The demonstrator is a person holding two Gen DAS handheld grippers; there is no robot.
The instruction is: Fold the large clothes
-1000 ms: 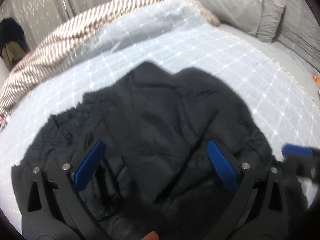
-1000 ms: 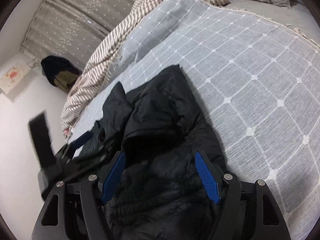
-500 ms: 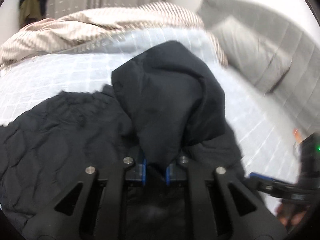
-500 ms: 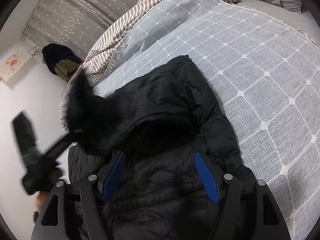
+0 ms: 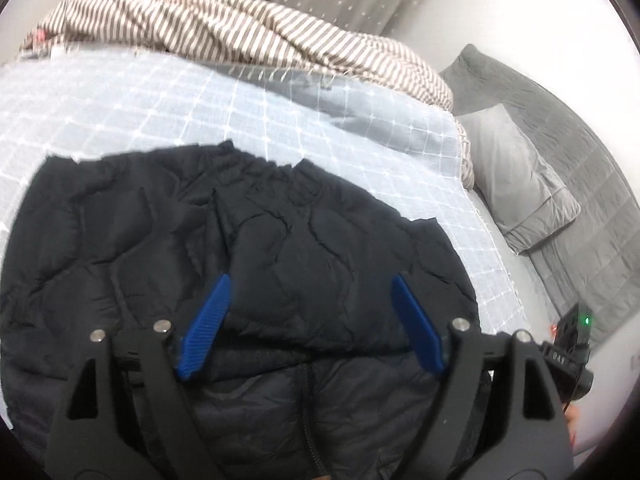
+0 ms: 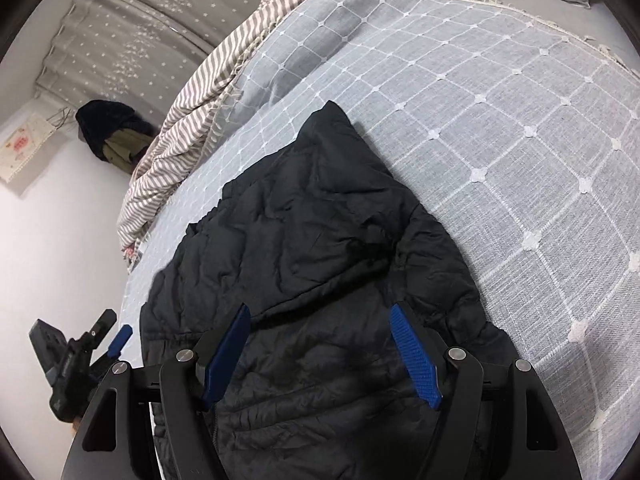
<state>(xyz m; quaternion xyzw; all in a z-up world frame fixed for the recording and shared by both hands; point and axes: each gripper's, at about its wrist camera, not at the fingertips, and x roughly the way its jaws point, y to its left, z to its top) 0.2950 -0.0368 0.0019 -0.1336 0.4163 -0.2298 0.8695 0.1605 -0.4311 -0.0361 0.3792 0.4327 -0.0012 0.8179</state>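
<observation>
A black quilted puffer jacket lies spread on the bed's light blue checked cover, with one part folded over its middle. It also shows in the right wrist view. My left gripper is open and empty just above the jacket's near part, by the zipper. My right gripper is open and empty above the jacket's near end. The left gripper also shows at the lower left of the right wrist view.
A brown-striped blanket is bunched along the far side of the bed. Grey pillows lie at the right. Grey starred curtains and a dark hanging garment stand behind the bed. The white wall is at the left.
My left gripper was shut on a part of the jacket and held it up. It has laid that part down over the jacket and opened. The right gripper has stayed open.
</observation>
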